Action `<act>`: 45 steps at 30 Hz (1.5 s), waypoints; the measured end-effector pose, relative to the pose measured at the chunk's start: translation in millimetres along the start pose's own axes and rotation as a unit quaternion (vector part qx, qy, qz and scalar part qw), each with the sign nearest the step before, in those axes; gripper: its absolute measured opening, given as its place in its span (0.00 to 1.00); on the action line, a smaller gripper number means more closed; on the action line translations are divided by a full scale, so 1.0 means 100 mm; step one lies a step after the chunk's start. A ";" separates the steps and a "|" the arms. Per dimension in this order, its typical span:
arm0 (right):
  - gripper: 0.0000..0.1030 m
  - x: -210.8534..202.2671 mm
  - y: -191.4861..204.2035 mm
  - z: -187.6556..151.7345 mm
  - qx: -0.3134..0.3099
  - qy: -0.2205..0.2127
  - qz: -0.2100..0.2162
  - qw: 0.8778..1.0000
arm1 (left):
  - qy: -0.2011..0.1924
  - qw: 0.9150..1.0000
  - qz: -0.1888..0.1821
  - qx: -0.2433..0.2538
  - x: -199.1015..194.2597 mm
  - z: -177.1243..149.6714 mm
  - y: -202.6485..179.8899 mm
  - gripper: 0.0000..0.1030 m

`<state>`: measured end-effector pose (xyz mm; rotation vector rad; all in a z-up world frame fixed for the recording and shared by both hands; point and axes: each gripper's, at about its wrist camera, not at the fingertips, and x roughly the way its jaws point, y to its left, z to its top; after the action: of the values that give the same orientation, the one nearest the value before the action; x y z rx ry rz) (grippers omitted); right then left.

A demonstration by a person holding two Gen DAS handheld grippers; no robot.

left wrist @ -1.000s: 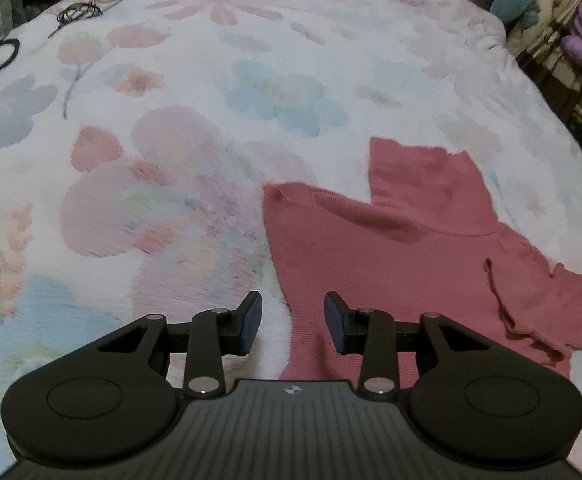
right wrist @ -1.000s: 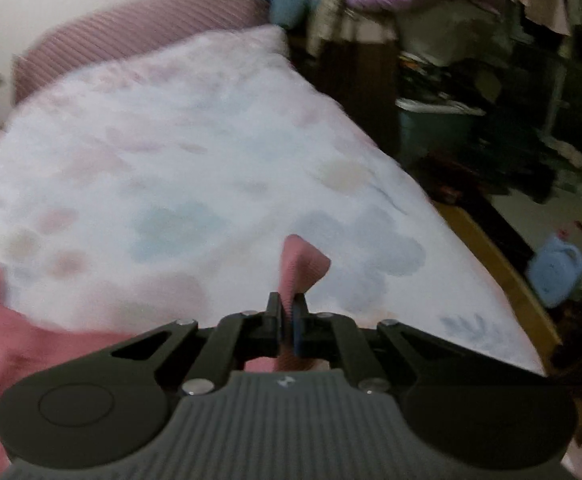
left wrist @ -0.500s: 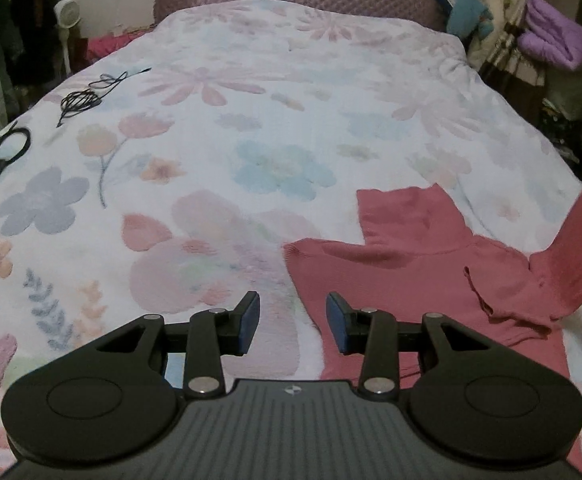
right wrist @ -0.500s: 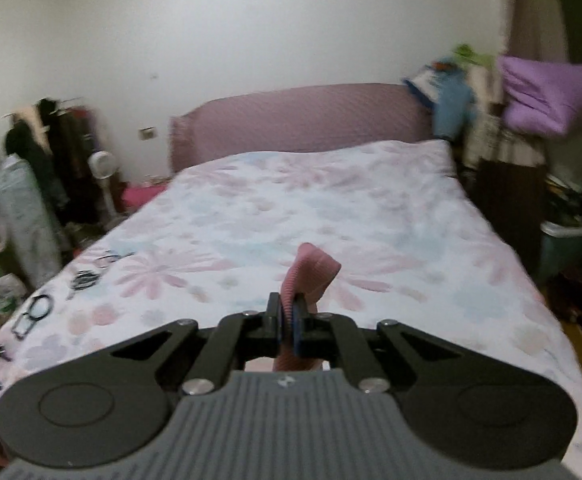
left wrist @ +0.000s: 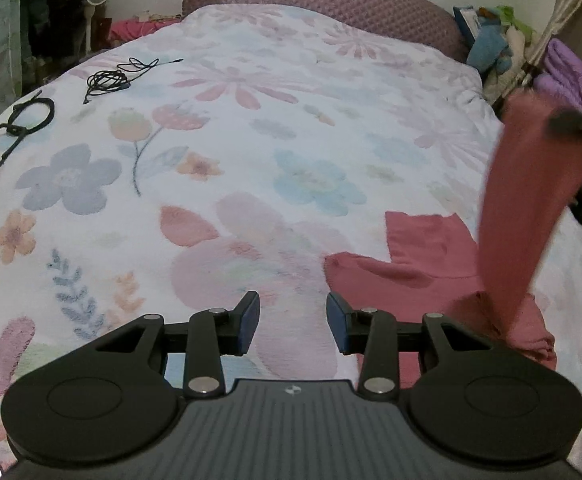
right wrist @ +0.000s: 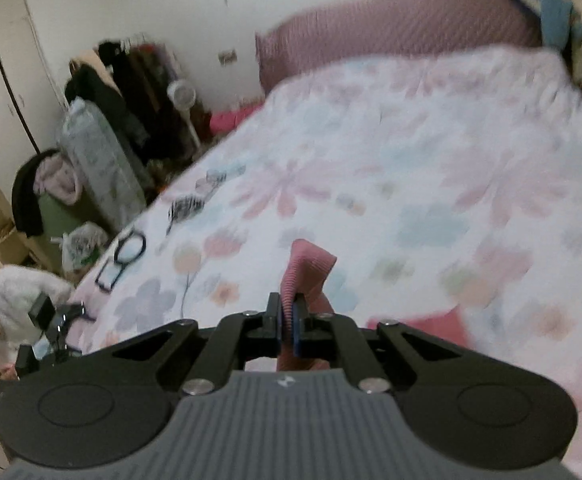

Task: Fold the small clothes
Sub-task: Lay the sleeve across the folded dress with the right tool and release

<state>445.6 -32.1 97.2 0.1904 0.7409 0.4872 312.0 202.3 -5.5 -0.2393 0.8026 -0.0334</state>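
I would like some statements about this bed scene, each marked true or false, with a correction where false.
1. The right claw is shut on the sweater. True.
2. The left claw grips the sweater. False: it is open and holds nothing.
3. The whole sweater lies flat on the bed. False: one sleeve is lifted up.
4. A black cable lies on the bed, far from the sweater. True.

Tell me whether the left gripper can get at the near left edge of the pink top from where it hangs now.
Probably yes. The left gripper is open and empty, and the pink top lies flat on the bedspread just ahead to its right, nothing between. The right gripper holds the sleeve up well off to the far side.
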 end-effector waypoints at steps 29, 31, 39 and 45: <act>0.22 1.75 -0.23 -1.33 0.092 0.187 0.098 0.973 | 0.010 0.998 -0.026 -0.053 0.65 -0.21 0.25 0.44; 0.26 1.79 -0.23 -1.39 0.099 0.193 0.109 0.970 | 0.001 0.999 -0.012 -0.053 0.64 -0.23 0.29 0.44; 0.28 2.17 -0.18 -1.59 0.151 0.209 0.135 0.957 | 0.024 0.997 0.013 -0.071 0.64 -0.25 0.56 0.44; 0.00 2.02 -0.05 -1.51 0.118 0.182 0.140 0.966 | 0.032 0.997 0.015 -0.071 0.67 -0.32 0.57 0.44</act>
<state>472.0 61.8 -135.8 0.4400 1.1421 0.7139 332.5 243.8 -87.4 -0.3620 0.8737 0.0454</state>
